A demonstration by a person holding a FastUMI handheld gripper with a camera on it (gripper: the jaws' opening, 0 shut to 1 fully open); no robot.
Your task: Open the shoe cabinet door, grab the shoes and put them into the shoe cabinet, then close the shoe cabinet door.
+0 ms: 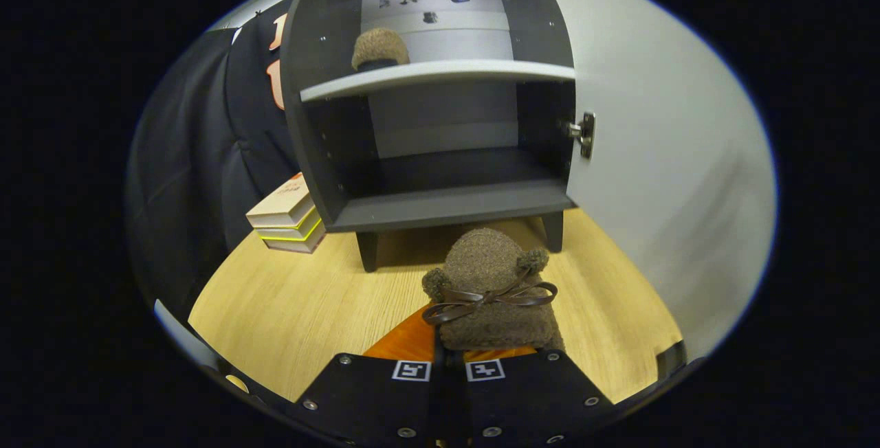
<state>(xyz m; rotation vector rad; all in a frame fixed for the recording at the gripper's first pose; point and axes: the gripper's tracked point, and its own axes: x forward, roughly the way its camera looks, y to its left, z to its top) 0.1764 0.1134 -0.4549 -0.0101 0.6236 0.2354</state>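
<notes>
- The gripper (448, 359) is nearest, its two fingers drawn close together and clamped on the heel end of a brown fuzzy shoe (496, 290); both fingers appear to press on its rear edge, though the contact itself is partly hidden.
- The shoe points away toward the shoe cabinet (440, 125), a thin leather bow (489, 298) tied across its top, pompoms at the sides. Whether it rests on the wooden floor (289, 304) or hangs just above it, I cannot tell.
- The cabinet stands just beyond, its door (660, 159) swung wide to the right on its hinge (584, 134).
- A second matching shoe (379, 48) already sits on the upper shelf (440, 73), toward the left; the lower compartment (447, 180) is free.
- A stack of books (287, 214) lies on the floor, left of the cabinet.
- Judgement: one shoe is stowed, this one is next, and the door remains to be closed.
- Risks: the hold is on a soft heel edge only, so the shoe may droop or slip free when carried. Its toe may catch the front lip of the bottom board or the shelf edge. A wide swing to the right could knock the open door.
</notes>
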